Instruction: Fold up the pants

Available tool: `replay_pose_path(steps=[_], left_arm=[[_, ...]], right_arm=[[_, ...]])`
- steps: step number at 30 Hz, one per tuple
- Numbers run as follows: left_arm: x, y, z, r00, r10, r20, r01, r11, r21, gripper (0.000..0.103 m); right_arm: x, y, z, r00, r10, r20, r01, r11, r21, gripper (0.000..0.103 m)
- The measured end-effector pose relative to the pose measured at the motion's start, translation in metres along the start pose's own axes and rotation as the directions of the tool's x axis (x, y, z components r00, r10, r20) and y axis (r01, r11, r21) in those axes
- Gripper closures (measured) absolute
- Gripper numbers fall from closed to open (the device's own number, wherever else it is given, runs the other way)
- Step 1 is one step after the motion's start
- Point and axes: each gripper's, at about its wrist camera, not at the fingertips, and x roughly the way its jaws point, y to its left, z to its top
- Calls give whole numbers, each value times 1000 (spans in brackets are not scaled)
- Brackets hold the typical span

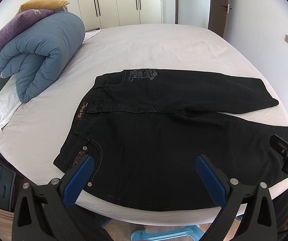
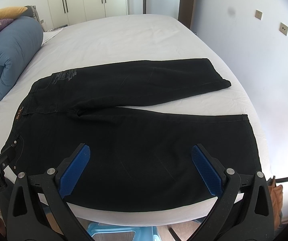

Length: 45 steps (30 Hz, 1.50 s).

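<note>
Black jeans (image 1: 164, 132) lie flat on the white bed, waistband to the left, both legs running right and slightly apart. In the right wrist view the same jeans (image 2: 136, 132) fill the near half of the bed. My left gripper (image 1: 145, 161) hovers open over the near hip and pocket area, nothing between its blue pads. My right gripper (image 2: 141, 150) is open above the near leg, also holding nothing. The right gripper's tip shows at the left wrist view's right edge, and the left one at the right wrist view's left edge.
A rolled blue duvet (image 1: 41, 58) with purple and yellow pillows (image 1: 17, 28) sits at the bed's far left. White bed sheet (image 1: 154, 46) lies bare beyond the jeans. Wardrobe doors (image 1: 117, 2) and a room door stand behind. A light blue stool (image 1: 164, 235) is on the floor below.
</note>
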Motion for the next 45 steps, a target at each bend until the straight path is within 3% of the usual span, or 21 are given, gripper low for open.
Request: replay_pose_path(steps=[45], left_arm=[[3, -1, -5, 1000, 2, -4, -2, 1000, 2, 0]], right_arm=[[0, 1, 0, 1000, 3, -7, -3, 1000, -2, 0]])
